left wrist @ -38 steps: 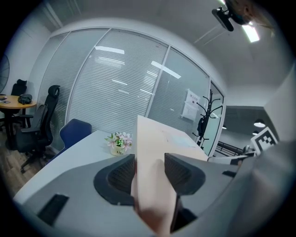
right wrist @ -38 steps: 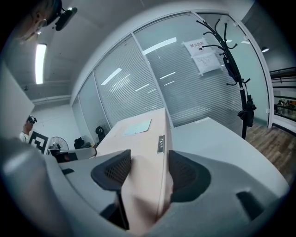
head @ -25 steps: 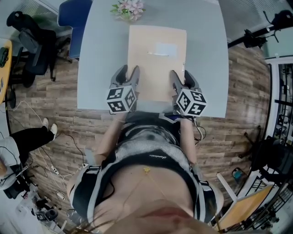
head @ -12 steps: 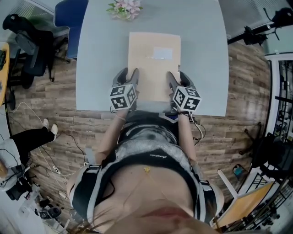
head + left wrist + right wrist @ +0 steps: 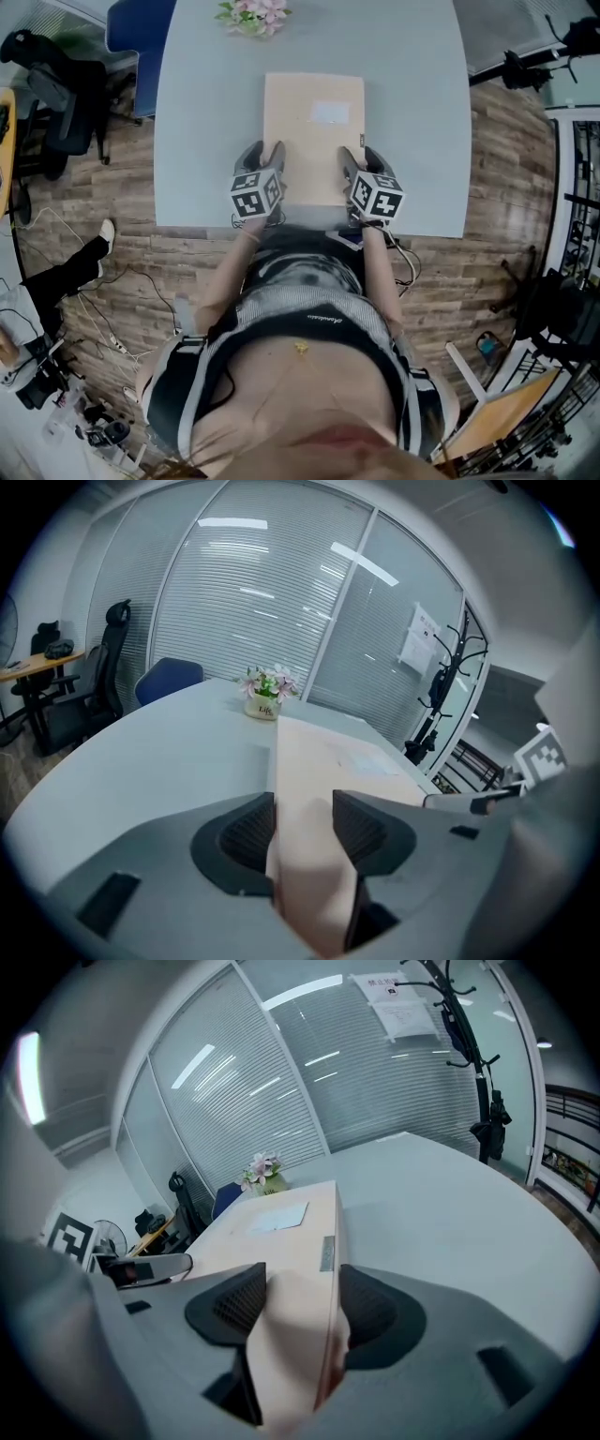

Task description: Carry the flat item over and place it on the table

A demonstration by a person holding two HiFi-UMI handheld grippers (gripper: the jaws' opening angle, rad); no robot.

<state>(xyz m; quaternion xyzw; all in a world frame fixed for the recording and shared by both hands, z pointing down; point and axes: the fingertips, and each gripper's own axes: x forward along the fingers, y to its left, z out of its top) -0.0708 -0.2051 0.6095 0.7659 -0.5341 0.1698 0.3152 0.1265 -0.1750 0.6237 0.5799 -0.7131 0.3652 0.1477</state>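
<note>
Nearest, the left gripper (image 5: 262,157) is clamped on the near-left corner of the flat tan parcel (image 5: 314,141); the right gripper (image 5: 361,161) is clamped on its near-right corner; the parcel stretches away level over the near middle of the grey desk (image 5: 206,112), though whether it rests there I cannot tell; farther off, a small flower pot (image 5: 253,16) stands at the desk's far edge; beyond to the left, a blue chair (image 5: 136,28).
</note>
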